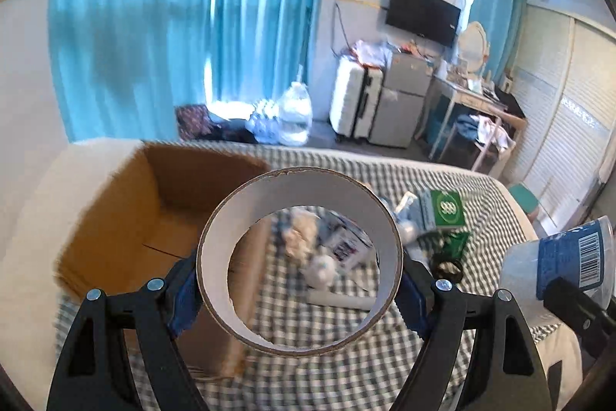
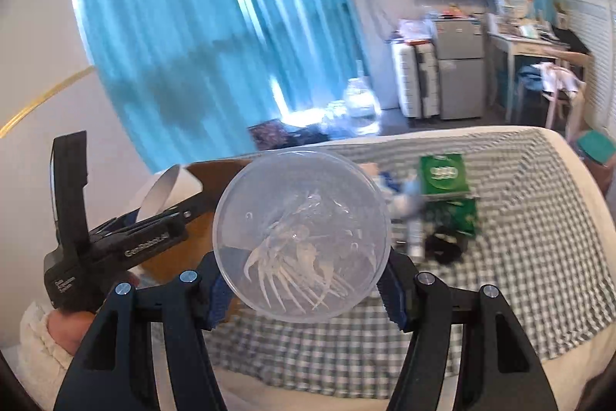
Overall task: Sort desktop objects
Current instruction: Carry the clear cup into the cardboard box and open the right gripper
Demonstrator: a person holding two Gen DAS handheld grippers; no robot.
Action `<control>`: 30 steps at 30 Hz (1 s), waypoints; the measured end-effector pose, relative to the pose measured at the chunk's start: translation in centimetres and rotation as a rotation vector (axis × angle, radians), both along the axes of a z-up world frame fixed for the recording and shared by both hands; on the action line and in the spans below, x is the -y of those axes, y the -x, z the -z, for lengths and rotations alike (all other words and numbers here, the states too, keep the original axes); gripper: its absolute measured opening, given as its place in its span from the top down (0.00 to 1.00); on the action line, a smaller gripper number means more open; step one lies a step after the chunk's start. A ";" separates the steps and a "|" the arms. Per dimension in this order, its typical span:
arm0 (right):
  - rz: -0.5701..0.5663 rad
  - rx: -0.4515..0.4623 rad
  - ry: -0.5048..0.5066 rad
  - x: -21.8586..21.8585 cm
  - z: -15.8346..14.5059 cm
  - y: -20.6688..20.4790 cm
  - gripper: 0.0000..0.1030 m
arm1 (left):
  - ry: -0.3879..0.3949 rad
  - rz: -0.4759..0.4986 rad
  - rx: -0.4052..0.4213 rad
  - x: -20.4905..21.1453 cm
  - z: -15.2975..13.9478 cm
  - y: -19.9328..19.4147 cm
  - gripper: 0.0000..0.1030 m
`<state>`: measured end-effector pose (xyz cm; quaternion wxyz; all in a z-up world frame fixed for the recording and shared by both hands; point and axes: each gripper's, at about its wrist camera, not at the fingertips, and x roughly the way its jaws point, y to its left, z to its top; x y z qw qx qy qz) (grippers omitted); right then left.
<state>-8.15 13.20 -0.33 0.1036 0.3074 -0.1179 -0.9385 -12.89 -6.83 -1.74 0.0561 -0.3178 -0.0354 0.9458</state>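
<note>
Our left gripper [image 1: 299, 291] clamps a wide white-lined cardboard tape core [image 1: 299, 260] at frame centre, above the open brown cardboard box [image 1: 154, 203] at left. Our right gripper [image 2: 302, 280] clamps a clear round plastic cup [image 2: 302, 234] at centre, with green packets [image 2: 442, 176] on the checked cloth [image 2: 531, 218] to the right.

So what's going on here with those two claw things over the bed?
A person is tidying clutter off a checked bedspread with a hand-held gripper in each hand. The left gripper is clamped on a cardboard ring, held in the air beside an open cardboard box. The right gripper grips a clear plastic cup, also lifted. A green packet, crumpled paper and other bits lie on the bed, not yet sorted.
</note>
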 end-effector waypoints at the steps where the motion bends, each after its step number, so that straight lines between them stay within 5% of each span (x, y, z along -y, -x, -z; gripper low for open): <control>1: -0.021 0.001 0.005 0.8 -0.3 0.2 0.39 | -0.007 -0.007 -0.009 0.8 -0.5 -0.2 0.18; 9: -0.175 -0.011 -0.015 9.7 -2.1 3.6 0.39 | -0.022 -0.102 -0.021 8.0 -1.4 -0.8 0.18; 20: -0.287 0.106 -0.017 17.2 2.4 10.9 0.39 | -0.030 -0.164 0.116 14.3 5.2 2.9 0.18; 30: -0.276 0.188 -0.008 19.4 5.6 17.0 0.37 | -0.091 -0.140 0.204 16.2 9.3 6.2 0.17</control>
